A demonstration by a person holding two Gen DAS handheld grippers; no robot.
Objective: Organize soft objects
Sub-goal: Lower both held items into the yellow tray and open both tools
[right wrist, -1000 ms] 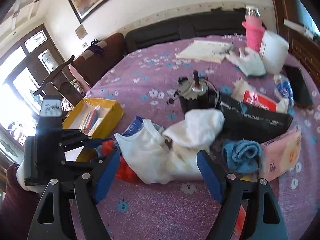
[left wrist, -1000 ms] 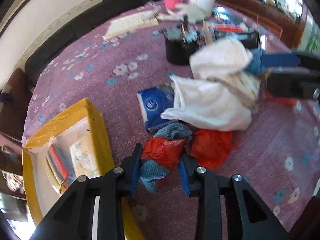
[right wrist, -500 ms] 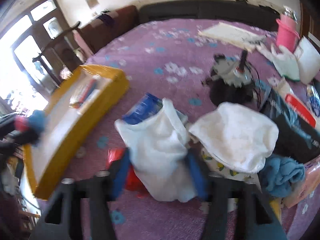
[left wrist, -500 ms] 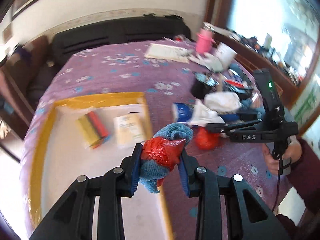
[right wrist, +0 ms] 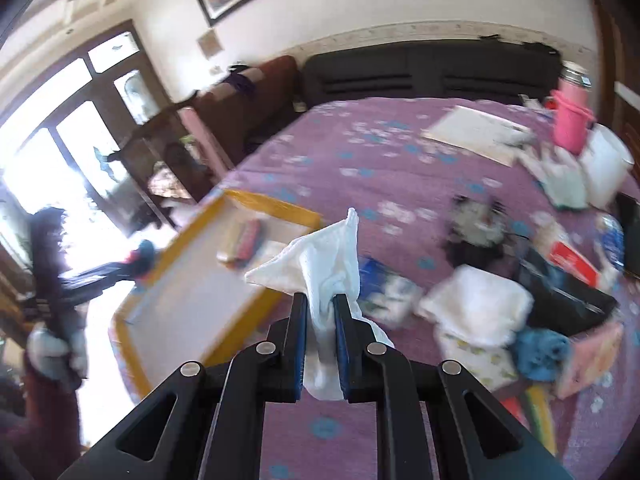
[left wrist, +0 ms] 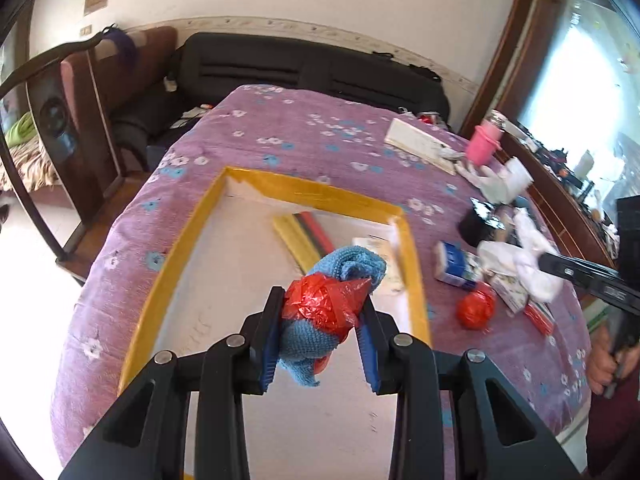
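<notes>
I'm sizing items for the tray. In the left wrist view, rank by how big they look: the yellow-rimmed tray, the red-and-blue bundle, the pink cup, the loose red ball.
1. yellow-rimmed tray
2. red-and-blue bundle, though closeness to the camera enlarges it
3. pink cup and loose red ball: alike, unranked

Each black claw (left wrist: pixel 320 340) has blue ribbed pads (right wrist: pixel 343 344), silver screws and triangular cut-outs.

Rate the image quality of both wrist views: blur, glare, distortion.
Left wrist view: sharp on the left gripper and its red-and-blue cloth bundle; window glare at right; fisheye bends the yellow tray. Right wrist view: motion-blurred tabletop and tray, only the right gripper and white cloth crisp; doorway at left blown out.
</notes>
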